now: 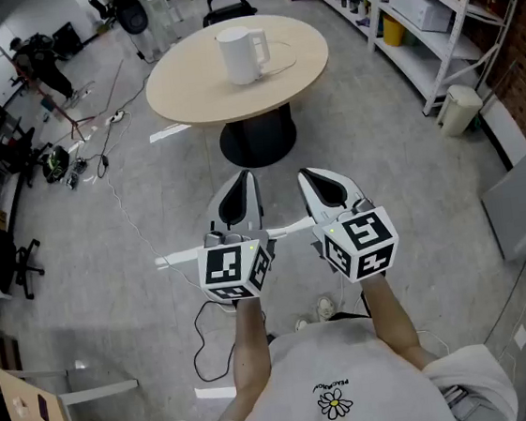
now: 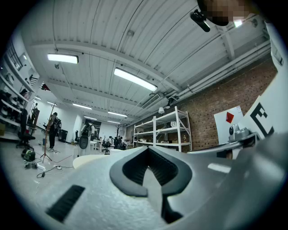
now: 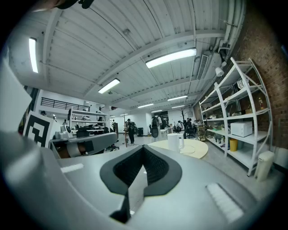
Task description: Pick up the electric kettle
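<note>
White electric kettle (image 1: 242, 56), one, on table (image 1: 193, 92); left gripper (image 1: 242, 177), right gripper (image 1: 309, 175), closed

White daisy-print T-shirt (image 1: 357, 373), grey left gripper (image 1: 242, 179) and right gripper (image 1: 309, 175), black-and-white marker cubes (image 1: 237, 269)

No legible txt or nos. anywhere. Nearest thing: a tiny line of print on the white shirt (image 1: 356, 364), well nearer the person than the round table (image 1: 193, 95). It's upside-down above a flower logo (image 1: 335, 403) and too small to read. Left marker cube (image 1: 235, 269) and right marker cube (image 1: 363, 243), betw. table and shirt, show b/w square patterns only. White board (image 2: 223, 131), right of the table, has a red diamond (image 2: 230, 117), no wording.
</note>
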A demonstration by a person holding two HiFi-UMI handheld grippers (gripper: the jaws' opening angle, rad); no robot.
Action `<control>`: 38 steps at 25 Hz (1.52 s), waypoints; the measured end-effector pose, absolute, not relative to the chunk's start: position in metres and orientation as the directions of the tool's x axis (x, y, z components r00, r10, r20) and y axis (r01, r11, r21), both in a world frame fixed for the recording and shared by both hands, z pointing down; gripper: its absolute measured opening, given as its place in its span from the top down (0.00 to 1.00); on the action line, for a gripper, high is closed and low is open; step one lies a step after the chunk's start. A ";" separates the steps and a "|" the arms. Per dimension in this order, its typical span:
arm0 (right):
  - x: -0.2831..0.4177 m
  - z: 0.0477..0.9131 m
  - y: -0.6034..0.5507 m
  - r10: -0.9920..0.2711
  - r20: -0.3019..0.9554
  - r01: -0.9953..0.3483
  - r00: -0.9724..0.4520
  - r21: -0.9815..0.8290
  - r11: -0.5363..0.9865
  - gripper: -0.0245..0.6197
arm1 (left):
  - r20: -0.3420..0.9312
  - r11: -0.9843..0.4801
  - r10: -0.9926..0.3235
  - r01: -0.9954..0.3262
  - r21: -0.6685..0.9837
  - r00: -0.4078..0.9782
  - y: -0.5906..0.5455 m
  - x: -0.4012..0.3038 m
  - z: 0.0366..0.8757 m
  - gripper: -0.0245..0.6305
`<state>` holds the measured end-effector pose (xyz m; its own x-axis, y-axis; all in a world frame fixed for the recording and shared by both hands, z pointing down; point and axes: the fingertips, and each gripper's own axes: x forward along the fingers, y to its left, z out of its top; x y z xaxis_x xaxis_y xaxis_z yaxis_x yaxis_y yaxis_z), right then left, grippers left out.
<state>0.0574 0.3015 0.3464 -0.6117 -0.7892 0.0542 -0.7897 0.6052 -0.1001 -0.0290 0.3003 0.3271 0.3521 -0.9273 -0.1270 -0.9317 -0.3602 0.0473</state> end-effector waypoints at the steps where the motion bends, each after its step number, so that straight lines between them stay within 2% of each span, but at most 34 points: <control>1: 0.060 0.346 0.300 -0.790 0.055 -0.791 -0.610 -0.101 0.603 0.95 | -0.127 -0.358 -0.928 -0.932 0.047 0.350 0.298 -0.028 0.326 0.96; 19: 0.085 0.348 0.269 -0.791 0.025 -0.786 -0.611 -0.132 0.604 0.95 | -0.107 -0.353 -0.932 -0.935 0.047 0.346 0.267 -0.010 0.332 0.96; 33: 0.118 0.361 0.212 -0.805 0.016 -0.795 -0.594 -0.163 0.584 0.95 | -0.117 -0.329 -0.939 -0.944 0.031 0.324 0.230 0.006 0.340 0.96; 38: 0.115 0.374 0.171 -0.795 0.035 -0.786 -0.606 -0.179 0.591 0.95 | -0.085 -0.311 -0.948 -0.949 0.051 0.306 0.190 0.000 0.355 0.96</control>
<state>0.1149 0.1714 0.3738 -0.6059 -0.7948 0.0350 -0.7862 0.5915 -0.1790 0.0002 0.1902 0.3551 0.3061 -0.9482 -0.0850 -0.9491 -0.3109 0.0507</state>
